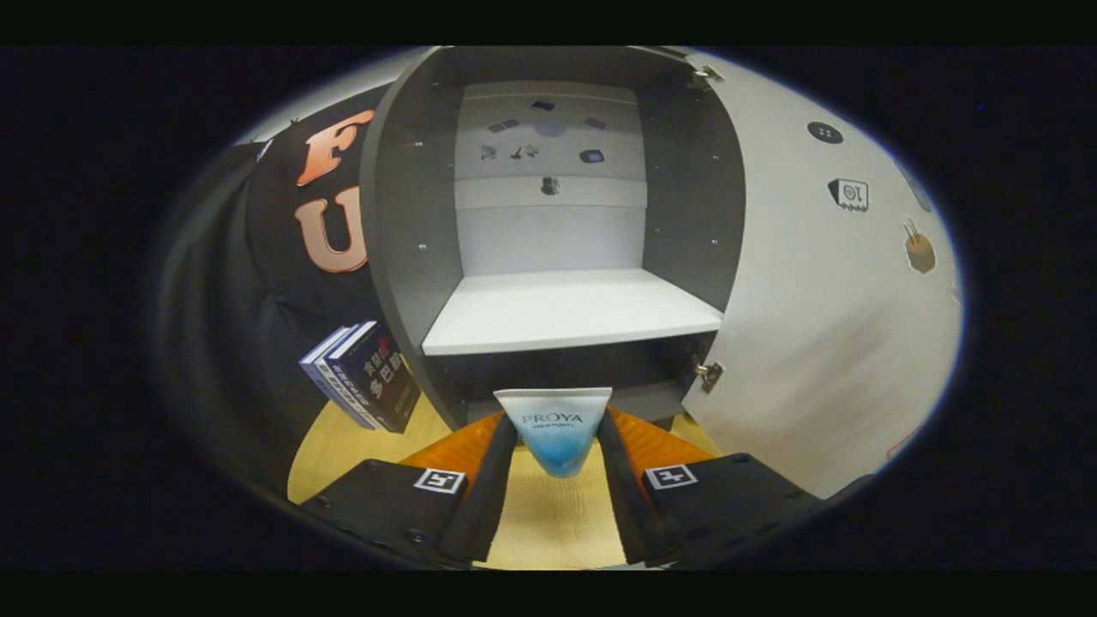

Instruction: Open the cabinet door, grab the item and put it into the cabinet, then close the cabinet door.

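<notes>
Claw (557, 437) is clamped on the tube (556, 428), both fingers pressing its sides, its lower end dipping out of sight between them above the bench (548, 523). Just beyond stands the cabinet (548, 214), door (814, 300) swung wide to the right, white shelf (570, 310) bare. Books (364, 377) lean left of it; small marks on the back wall are too tiny to make out.

Gripper (555, 428) fingers clamped smooth, glossy white-and-blue plastic tube (557, 428). Grey cabinet (403, 214) panels looked matt laminate; white shelf (566, 310) matt, smooth. White open door (814, 326) satin, hinge (710, 374) shiny metal. Tabletop (343, 446) pale wood grain. Dark books (368, 386) had glossy paper covers.
</notes>
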`<state>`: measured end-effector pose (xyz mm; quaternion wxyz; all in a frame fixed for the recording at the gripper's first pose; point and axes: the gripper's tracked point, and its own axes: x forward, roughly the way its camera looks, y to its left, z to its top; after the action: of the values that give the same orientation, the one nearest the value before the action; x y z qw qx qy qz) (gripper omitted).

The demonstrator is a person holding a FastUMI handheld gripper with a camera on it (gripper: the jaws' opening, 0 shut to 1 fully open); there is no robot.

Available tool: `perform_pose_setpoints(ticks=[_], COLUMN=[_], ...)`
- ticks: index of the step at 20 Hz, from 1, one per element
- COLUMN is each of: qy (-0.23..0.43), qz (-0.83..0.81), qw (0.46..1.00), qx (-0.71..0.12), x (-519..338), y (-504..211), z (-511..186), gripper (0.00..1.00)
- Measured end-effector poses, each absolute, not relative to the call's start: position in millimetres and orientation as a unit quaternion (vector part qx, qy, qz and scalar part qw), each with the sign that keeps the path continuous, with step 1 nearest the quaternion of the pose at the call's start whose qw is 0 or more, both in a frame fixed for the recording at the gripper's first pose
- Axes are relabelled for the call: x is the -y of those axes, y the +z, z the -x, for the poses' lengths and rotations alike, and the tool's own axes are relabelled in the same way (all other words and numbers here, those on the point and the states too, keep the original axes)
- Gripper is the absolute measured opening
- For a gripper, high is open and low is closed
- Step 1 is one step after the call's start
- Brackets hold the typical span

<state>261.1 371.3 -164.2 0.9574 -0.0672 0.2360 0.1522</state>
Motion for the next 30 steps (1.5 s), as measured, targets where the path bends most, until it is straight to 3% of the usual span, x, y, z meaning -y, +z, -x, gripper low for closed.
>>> perform_pose_setpoints(ticks=[7, 17, 23, 26, 28, 30], qy=[0.179, 0.176, 0.179, 0.176, 0.166, 0.161], qz=[0.071, 0.075, 0.094, 0.097, 0.094, 0.093], qw=[0.960, 0.953, 0.952, 0.953, 0.959, 0.962], qx=[-0.203, -0.233, -0.229, -0.227, -0.210, -0.197], x=[-402, -423, -426, -423, -417, -413], y=[-90, -119, -125, -120, -110, -103], z=[-308, -401, -420, -415, -412, -404], gripper=[0.62, 0.62, 0.62, 0.71, 0.91, 0.95])
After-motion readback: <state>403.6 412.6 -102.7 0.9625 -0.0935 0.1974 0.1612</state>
